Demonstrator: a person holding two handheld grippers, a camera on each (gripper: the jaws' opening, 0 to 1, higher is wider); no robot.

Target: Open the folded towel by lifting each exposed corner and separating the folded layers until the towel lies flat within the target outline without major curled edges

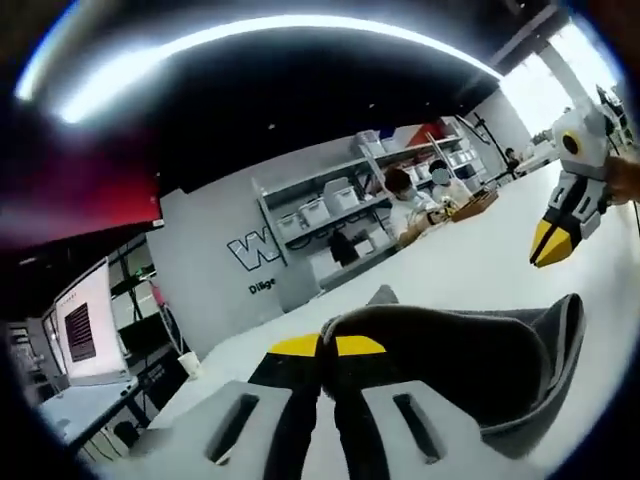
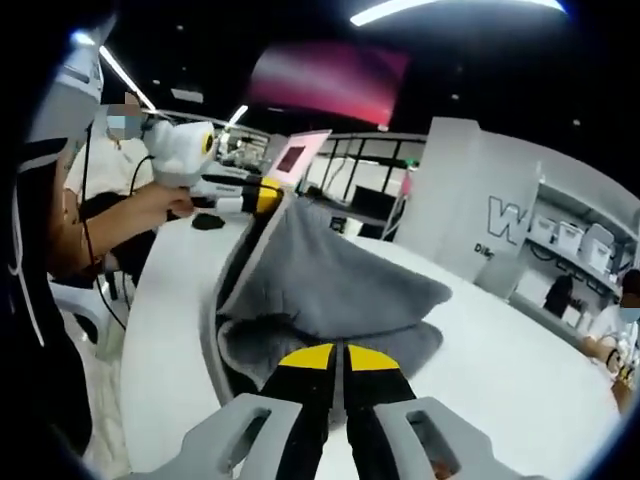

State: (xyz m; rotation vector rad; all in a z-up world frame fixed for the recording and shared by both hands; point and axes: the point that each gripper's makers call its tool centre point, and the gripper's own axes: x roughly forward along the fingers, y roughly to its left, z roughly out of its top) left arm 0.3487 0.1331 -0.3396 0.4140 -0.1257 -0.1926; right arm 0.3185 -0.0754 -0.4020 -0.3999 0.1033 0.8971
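The grey towel (image 2: 330,285) is being held up off the white desk (image 2: 510,370) by one corner — it is being pinched high by the left hand-held gripper (image 2: 268,195), whose jaws are closed on the cloth. In the left gripper view the towel (image 1: 480,360) is being seen draped just past those jaws. The right hand-held gripper (image 2: 335,362) is being kept closed at the lower folds, though whether cloth is being gripped there cannot be told. The layers are being only partly separated — flattening within the outline is judged to be mostly ahead.
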